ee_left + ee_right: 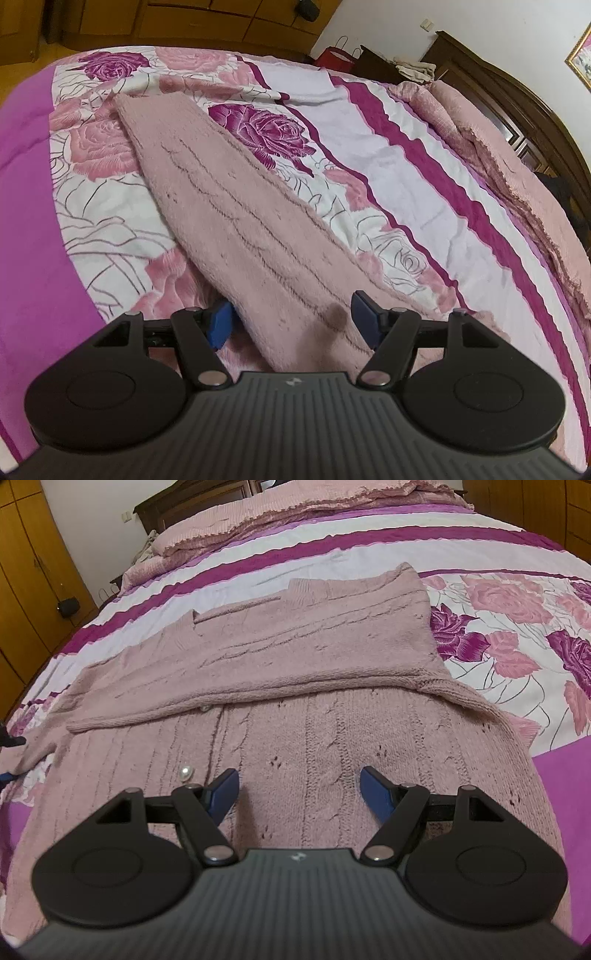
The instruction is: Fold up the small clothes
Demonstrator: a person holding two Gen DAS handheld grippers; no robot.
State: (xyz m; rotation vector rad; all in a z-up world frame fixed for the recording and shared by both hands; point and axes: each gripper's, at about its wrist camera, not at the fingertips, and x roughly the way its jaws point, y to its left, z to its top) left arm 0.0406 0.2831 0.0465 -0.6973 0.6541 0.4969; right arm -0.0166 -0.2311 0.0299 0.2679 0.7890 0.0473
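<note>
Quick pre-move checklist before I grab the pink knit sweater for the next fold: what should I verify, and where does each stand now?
1. Left hand-held gripper open: ok, jaws stand apart over the sweater sleeve.
2. Right hand-held gripper open: ok, nothing pinched.
3. Pink knit sweater lies flat on the bedspread: ok.
4. One part already folded across the body: ok, folded edge visible.
5. Pearl button clear of the right fingers: ok, beside them.
6. Hem near the operator: cannot tell, hidden by the gripper body.
</note>
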